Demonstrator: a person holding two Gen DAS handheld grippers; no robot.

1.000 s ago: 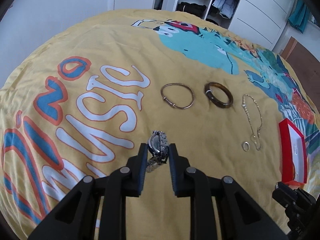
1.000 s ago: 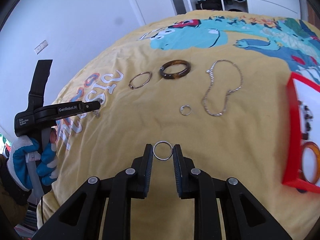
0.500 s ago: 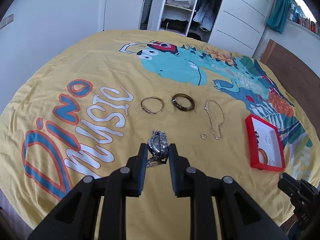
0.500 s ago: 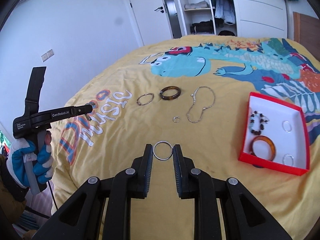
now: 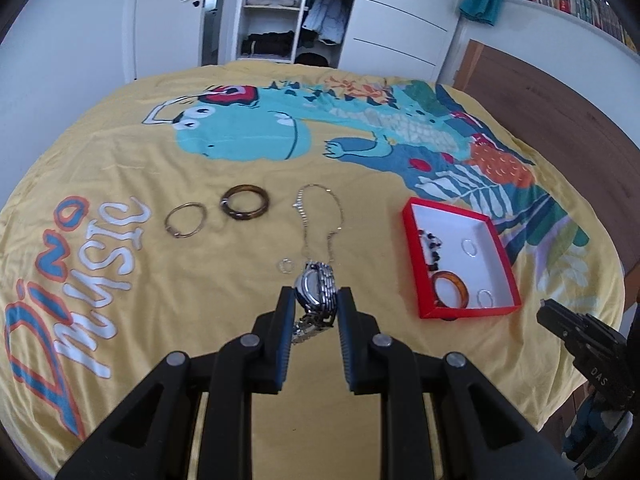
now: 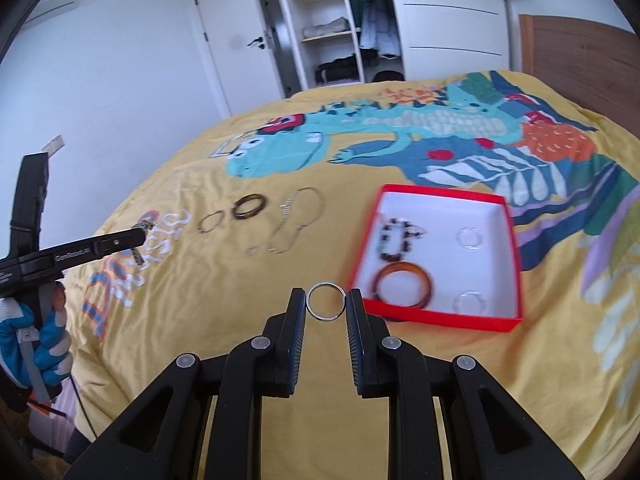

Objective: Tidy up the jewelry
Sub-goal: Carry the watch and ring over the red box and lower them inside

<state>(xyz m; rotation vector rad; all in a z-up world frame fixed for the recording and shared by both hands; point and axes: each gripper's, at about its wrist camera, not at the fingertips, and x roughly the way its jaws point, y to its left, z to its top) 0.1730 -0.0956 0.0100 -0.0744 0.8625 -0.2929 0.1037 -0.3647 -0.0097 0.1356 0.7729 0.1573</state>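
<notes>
My left gripper (image 5: 314, 300) is shut on a silver metal watch (image 5: 316, 292), held above the yellow bedspread. Between the pads of my right gripper (image 6: 326, 300) sits a thin silver ring (image 6: 326, 301), gripped and lifted off the bed. A red box with a white inside (image 5: 496, 240) (image 6: 514, 240) lies to the right. It holds a dark bead bracelet (image 6: 396, 238), an amber bangle (image 6: 404, 284) and two small rings. On the bedspread lie a thin metal bangle (image 5: 186, 220), a tortoiseshell bangle (image 5: 245, 202), a silver chain (image 5: 320, 220) and a small ring (image 5: 286, 266).
The bed (image 5: 160, 152) is covered by a yellow dinosaur-print cover. In the right wrist view a gloved hand (image 6: 44, 332) holds the left gripper (image 6: 142, 232) at the left. A wardrobe with open shelves (image 5: 272, 12) and a door stand behind the bed. A wooden headboard (image 5: 560, 120) is at the right.
Both grippers have risen and pulled back from the bed with the watch and the ring still held. The red box has come fully into both views.
</notes>
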